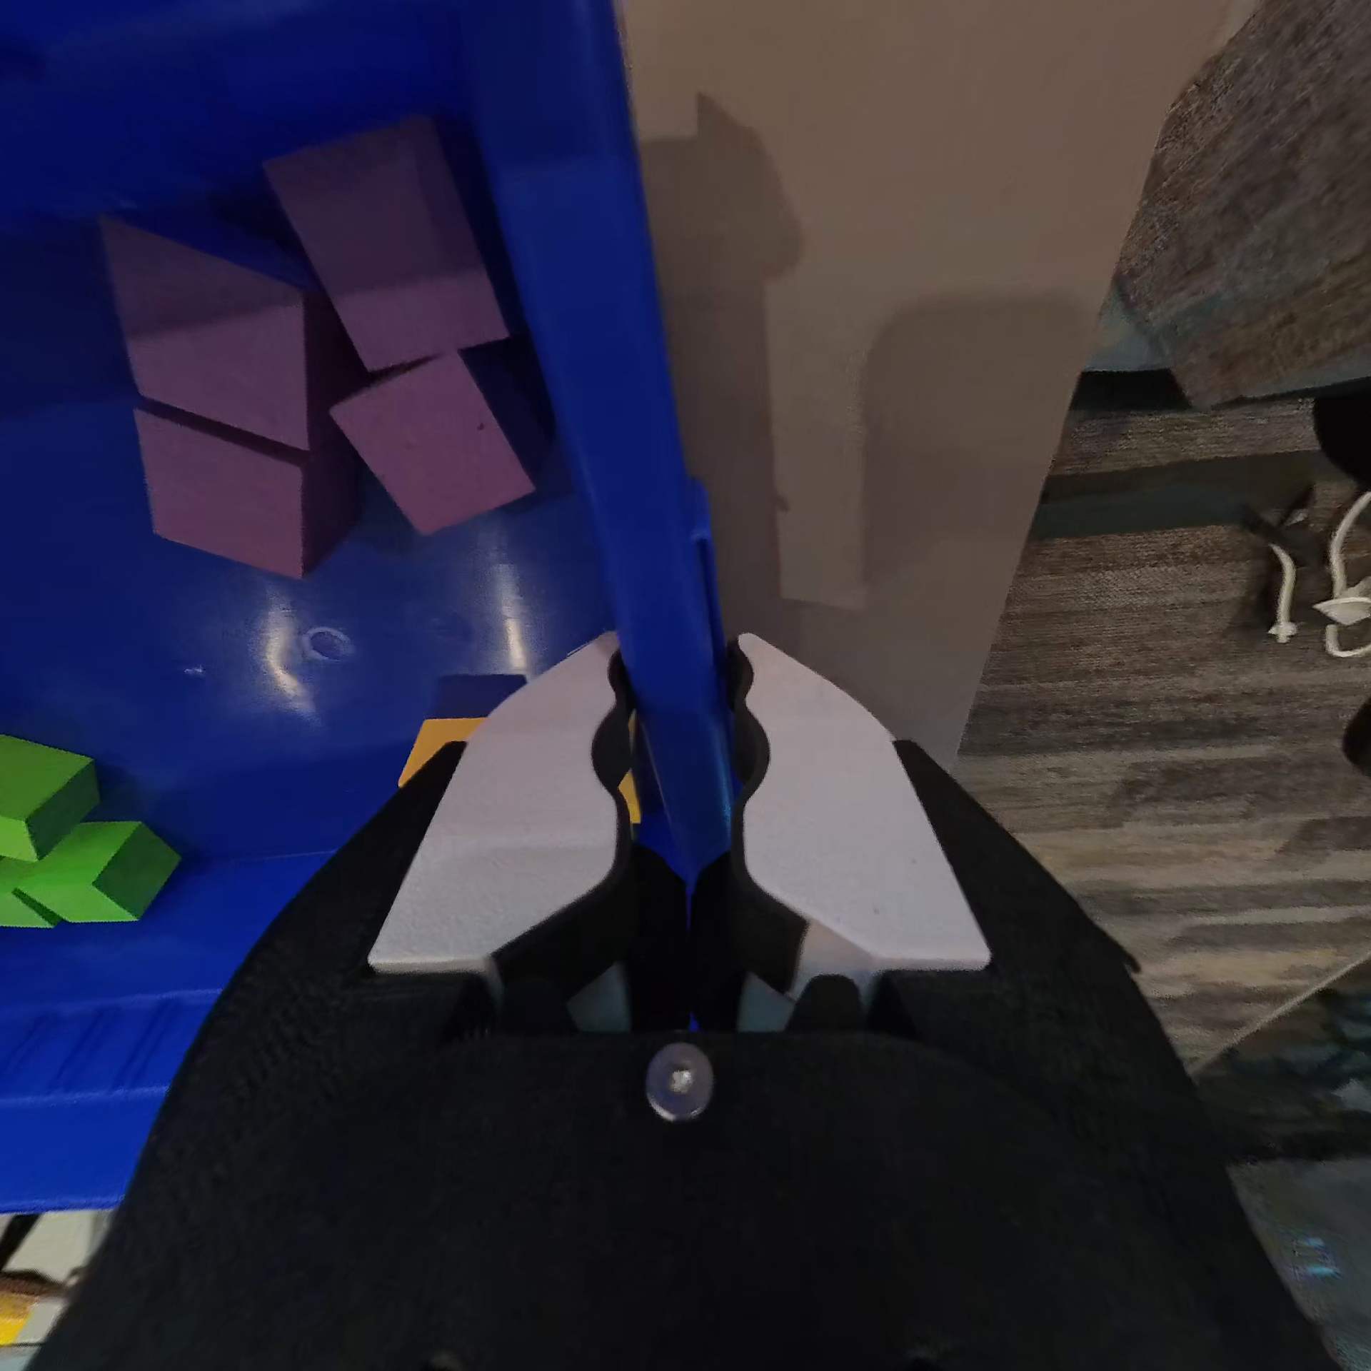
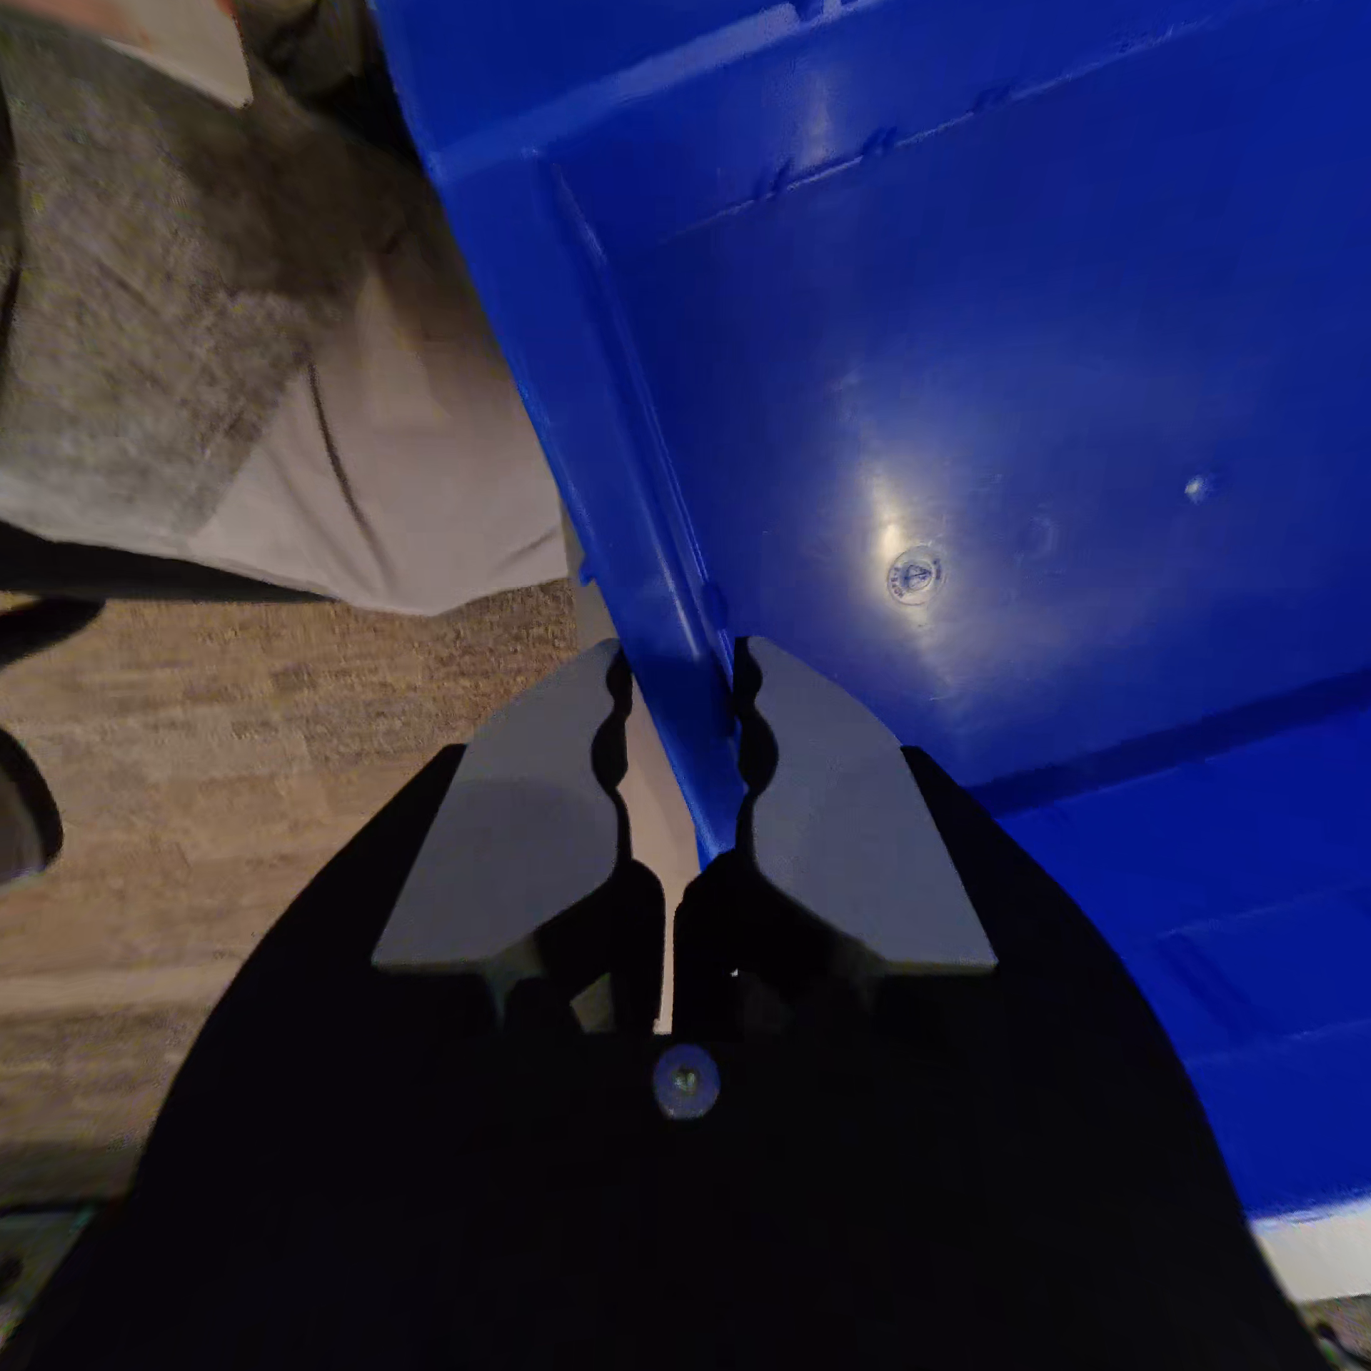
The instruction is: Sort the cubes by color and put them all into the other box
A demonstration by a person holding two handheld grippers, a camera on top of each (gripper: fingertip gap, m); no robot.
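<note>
A blue plastic bin (image 1: 297, 668) fills the left of the left wrist view. Several purple blocks (image 1: 386, 245) lie on its floor, with green blocks (image 1: 81, 860) at the left edge and a yellow block (image 1: 438, 742) just behind my left finger. My left gripper (image 1: 675, 653) is shut on the bin's side wall (image 1: 638, 371), one finger inside and one outside. In the right wrist view the bin's inside (image 2: 964, 371) shows no blocks. My right gripper (image 2: 679, 653) straddles another wall (image 2: 593, 371) and is closed on it, the wall pressed against the inner finger.
A white surface (image 1: 890, 222) lies beyond the bin, and it also shows in the right wrist view (image 2: 415, 482). Mottled grey-brown flooring (image 1: 1187, 742) lies past it, with a white cord (image 1: 1343, 586) at the right edge. Grey fabric (image 2: 148, 260) is at upper left.
</note>
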